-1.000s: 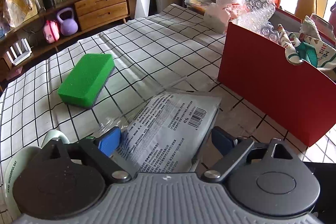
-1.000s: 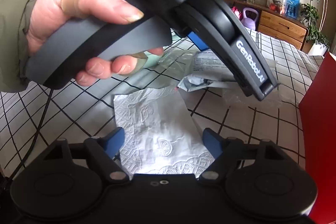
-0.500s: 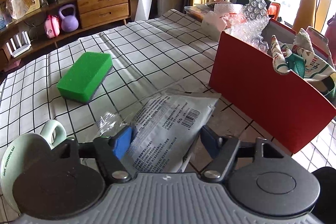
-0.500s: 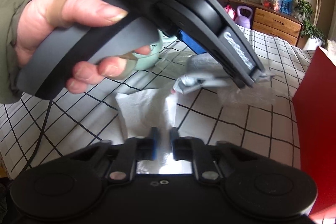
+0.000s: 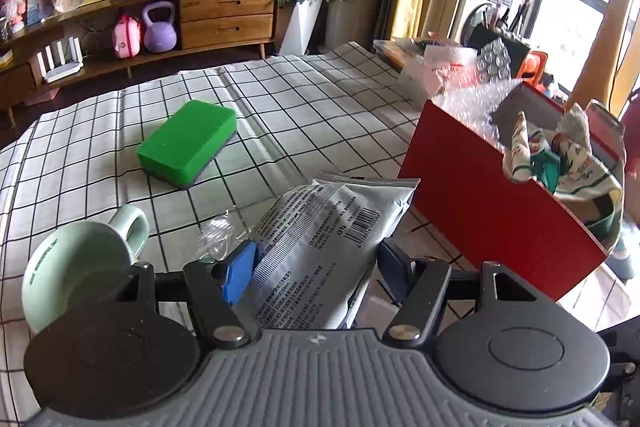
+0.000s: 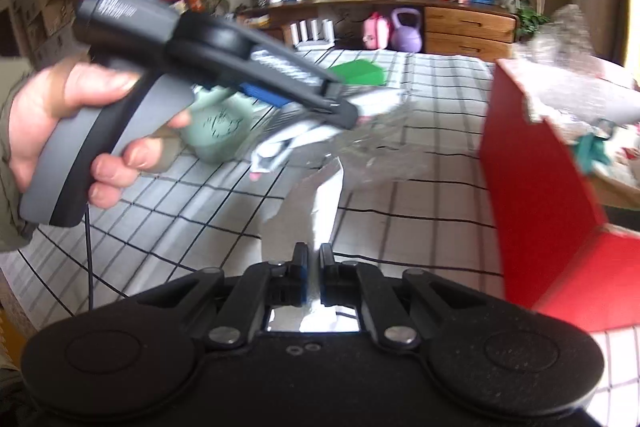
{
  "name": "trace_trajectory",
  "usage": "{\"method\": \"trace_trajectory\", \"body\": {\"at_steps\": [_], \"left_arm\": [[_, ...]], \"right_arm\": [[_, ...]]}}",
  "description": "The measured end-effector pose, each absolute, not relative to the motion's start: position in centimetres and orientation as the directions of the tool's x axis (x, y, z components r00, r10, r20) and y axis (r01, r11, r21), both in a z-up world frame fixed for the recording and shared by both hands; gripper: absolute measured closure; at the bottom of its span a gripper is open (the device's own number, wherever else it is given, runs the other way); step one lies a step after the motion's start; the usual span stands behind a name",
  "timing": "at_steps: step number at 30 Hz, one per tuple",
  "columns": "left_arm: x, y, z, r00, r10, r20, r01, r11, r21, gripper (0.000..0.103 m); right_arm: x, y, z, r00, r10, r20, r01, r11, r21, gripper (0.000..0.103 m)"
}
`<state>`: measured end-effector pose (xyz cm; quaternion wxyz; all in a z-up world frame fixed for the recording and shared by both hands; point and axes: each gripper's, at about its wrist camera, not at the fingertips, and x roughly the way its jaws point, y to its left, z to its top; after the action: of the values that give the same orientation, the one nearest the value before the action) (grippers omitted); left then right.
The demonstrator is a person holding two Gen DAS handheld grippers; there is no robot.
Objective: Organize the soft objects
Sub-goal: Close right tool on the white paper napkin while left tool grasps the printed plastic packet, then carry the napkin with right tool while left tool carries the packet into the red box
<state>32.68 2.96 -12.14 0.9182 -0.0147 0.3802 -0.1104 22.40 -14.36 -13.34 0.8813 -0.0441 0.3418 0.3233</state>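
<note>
My left gripper [image 5: 316, 267] is shut on a grey printed pouch [image 5: 320, 247] and holds it raised above the checked tablecloth; the pouch also shows in the right wrist view [image 6: 296, 139] under the left gripper body [image 6: 224, 67]. My right gripper [image 6: 313, 275] is shut on a white paper napkin [image 6: 320, 203], lifted off the table. A green sponge [image 5: 187, 143] lies flat further back. A red box [image 5: 496, 207] at right holds bubble wrap [image 5: 476, 103] and a printed cloth [image 5: 560, 163]; the box also shows in the right wrist view [image 6: 532, 179].
A mint green mug [image 5: 80, 263] stands at the left near my left gripper. A crumpled clear plastic film [image 5: 218, 235] lies by the pouch. Packets and a pen holder [image 5: 496, 43] sit behind the box. A wooden sideboard [image 5: 224, 15] is across the room.
My left gripper has closed on the pouch and lifted it. My right gripper closed on the napkin and has raised it off the table, toward the red box.
</note>
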Motion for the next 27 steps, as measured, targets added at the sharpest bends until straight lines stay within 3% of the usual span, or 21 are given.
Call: {"method": "trace_trajectory", "body": {"at_steps": [12, 27], "left_arm": [[28.3, 3.0, -7.0, 0.725, -0.212, -0.656, 0.144, 0.977, -0.157, 0.037], [24.4, -3.0, -1.1, 0.762, -0.263, -0.592, 0.218, 0.965, -0.148, 0.037]], "right_arm": [[19.8, -19.9, -7.8, 0.650, 0.528, -0.546, -0.521, 0.833, 0.186, 0.098], [20.0, -27.5, -2.9, 0.773, 0.409, -0.485, -0.366, 0.912, 0.185, 0.098]]}}
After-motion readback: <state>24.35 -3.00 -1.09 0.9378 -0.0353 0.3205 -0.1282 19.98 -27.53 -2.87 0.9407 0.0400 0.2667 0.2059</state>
